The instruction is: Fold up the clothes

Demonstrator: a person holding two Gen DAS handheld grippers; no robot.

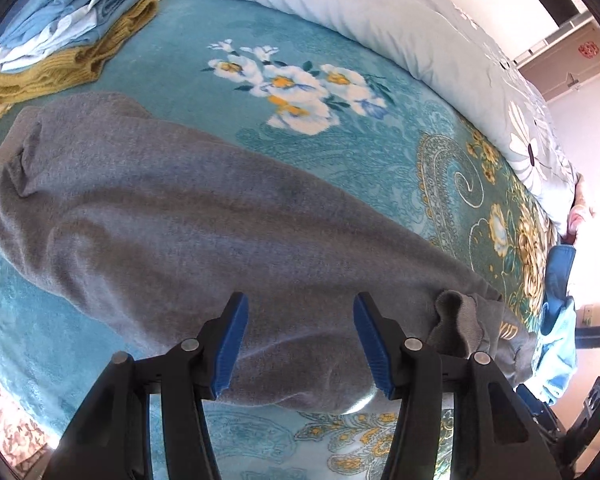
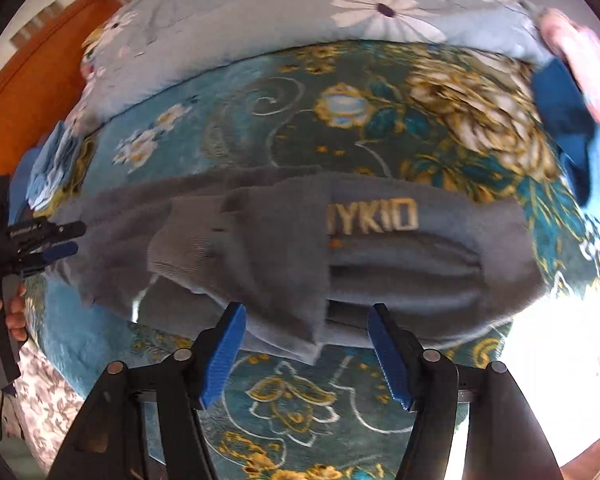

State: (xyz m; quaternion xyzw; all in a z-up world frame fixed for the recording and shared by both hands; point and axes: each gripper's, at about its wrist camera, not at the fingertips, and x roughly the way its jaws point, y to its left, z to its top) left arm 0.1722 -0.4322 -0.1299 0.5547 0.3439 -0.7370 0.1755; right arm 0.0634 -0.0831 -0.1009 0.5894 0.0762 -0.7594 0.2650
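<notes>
Above the grey sweater (image 2: pixel 284 248) on the bed, both tools — left tool (image 1: pixel 300 346), right tool (image 2: pixel 306 354) — steeply downward, jaws apart and empty

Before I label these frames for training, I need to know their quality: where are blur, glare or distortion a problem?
Left wrist view: mostly sharp; the grey sweater shows its knit, fisheye curves the bed blanket, and the right edge washes out white. Right wrist view: motion blur softens the sweater's lettering and the blanket's flowers; strong glare burns out the lower right.
</notes>
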